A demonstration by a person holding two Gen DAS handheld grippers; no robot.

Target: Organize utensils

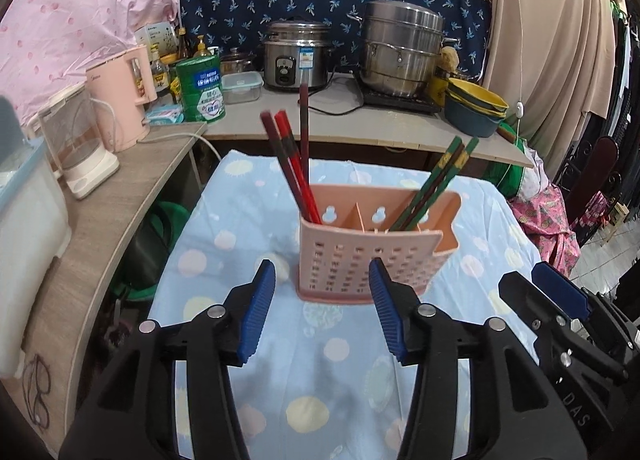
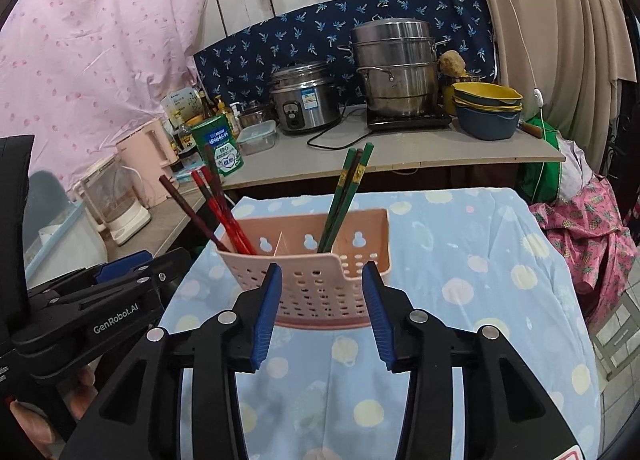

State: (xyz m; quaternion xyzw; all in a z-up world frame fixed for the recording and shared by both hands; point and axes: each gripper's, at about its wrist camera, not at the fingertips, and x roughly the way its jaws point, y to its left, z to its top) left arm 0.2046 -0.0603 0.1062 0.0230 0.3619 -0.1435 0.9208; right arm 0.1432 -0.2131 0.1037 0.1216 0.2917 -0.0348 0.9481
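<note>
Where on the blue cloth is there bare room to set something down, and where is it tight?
The cloth lies bare right of the pink holder, out to its right edge, and in front of the holder toward the tools. Left of the holder only a narrow strip remains before the edge. The counter behind is crowded with pots, bowls and bottles.

Home kitchen corner, improvised.
Rice cooker (image 2: 303,101), stacked steel steamer pot (image 2: 394,69) on hotplate, kettles (image 1: 120,97), sauce bottles (image 1: 160,73), bowls (image 2: 486,109) on board counter (image 2: 400,155); bedsheets (image 2: 100,43) as wall covers, clothes hung right.
</note>
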